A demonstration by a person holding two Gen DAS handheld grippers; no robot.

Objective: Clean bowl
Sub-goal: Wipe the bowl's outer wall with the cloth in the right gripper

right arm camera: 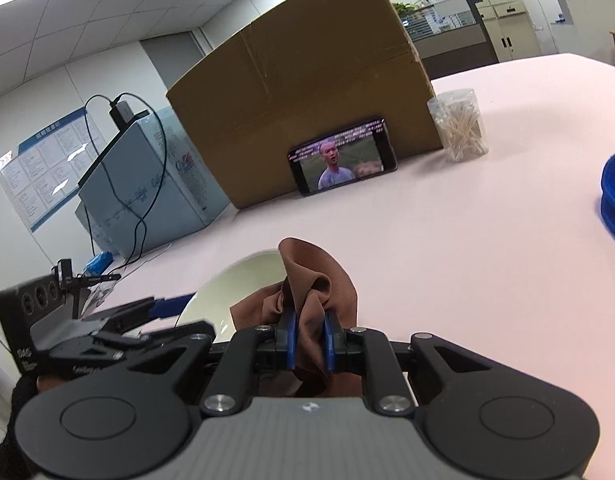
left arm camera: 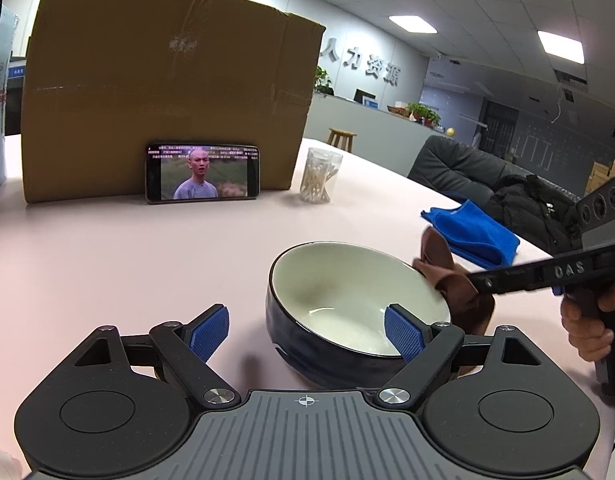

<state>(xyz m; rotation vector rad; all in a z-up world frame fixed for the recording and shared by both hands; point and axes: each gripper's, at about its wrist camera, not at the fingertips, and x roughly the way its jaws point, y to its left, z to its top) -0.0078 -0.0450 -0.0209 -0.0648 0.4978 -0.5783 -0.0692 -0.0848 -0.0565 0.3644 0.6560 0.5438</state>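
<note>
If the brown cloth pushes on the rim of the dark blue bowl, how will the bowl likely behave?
The dark blue bowl looks glazed, so probably heavy and slippery. Only one left gripper pad is inside it, jaws open, so the brown cloth may slide or tip it.

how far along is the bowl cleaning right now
Done: the right gripper has the brown cloth clamped and at the bowl rim. In hand: the open left gripper straddles the near wall. Left: wiping; a faint smudge shows inside.

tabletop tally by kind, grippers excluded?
Bowl: 1
Cloths: 2, brown cloth, blue cloth
Boxes: 2, cardboard box, pale blue box
Phone: 1
Cotton swab jar: 1
Total: 7
</note>
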